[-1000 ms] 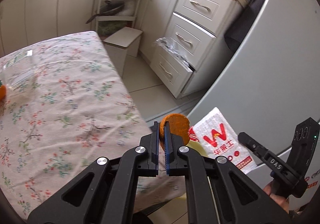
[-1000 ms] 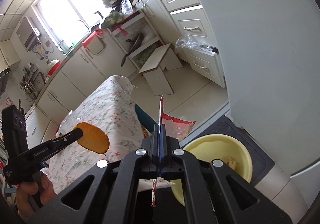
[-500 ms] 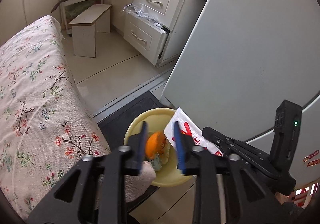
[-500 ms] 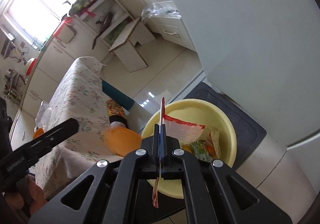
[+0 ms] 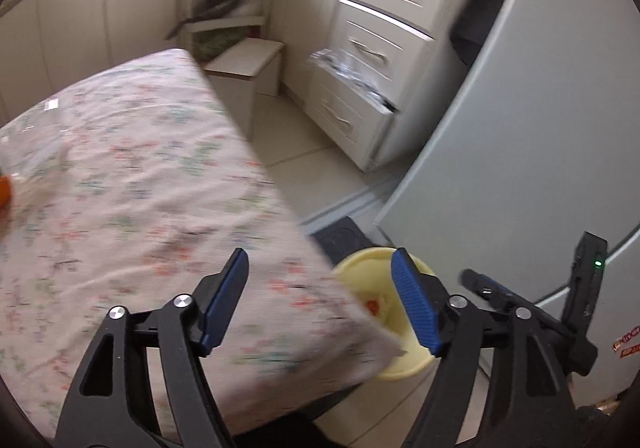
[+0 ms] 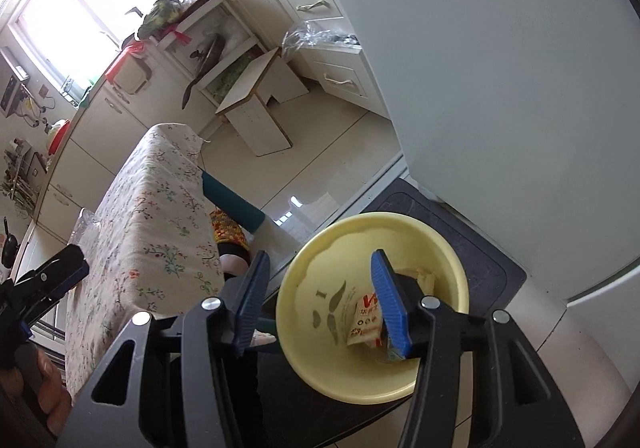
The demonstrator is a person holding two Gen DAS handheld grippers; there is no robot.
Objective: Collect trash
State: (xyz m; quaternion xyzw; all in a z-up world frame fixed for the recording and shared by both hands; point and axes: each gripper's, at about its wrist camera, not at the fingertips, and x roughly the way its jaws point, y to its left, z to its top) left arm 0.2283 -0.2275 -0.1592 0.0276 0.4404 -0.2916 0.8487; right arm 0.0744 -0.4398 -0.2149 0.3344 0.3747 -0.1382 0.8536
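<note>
A yellow bowl (image 6: 320, 248) stands on a dark mat on the floor by the table's corner; the same yellow bowl (image 5: 360, 264) shows partly behind the tablecloth in the left wrist view. A white and red wrapper (image 6: 366, 318) lies inside the bowl with other scraps. My right gripper (image 6: 320, 288) hangs right above the bowl, its jaws opening, nothing between the pads. My left gripper (image 5: 320, 288) is over the table's corner, jaws opening and empty. The right gripper (image 5: 484, 288) also shows at the lower right of the left wrist view, and the left gripper (image 6: 60, 272) at the left edge of the right wrist view.
A floral tablecloth (image 5: 120, 188) covers the table, with a clear plastic bag (image 5: 36, 164) and an orange thing (image 5: 4, 188) at its left edge. A grey fridge door (image 5: 540, 108), white drawers (image 5: 372, 48) and a small white stool (image 6: 256, 100) stand around the tiled floor.
The left gripper opened and dropped the orange peel into the bowl, then swung back over the table. The right gripper sank toward the bowl and opened; the wrapper now lies in the bowl.
</note>
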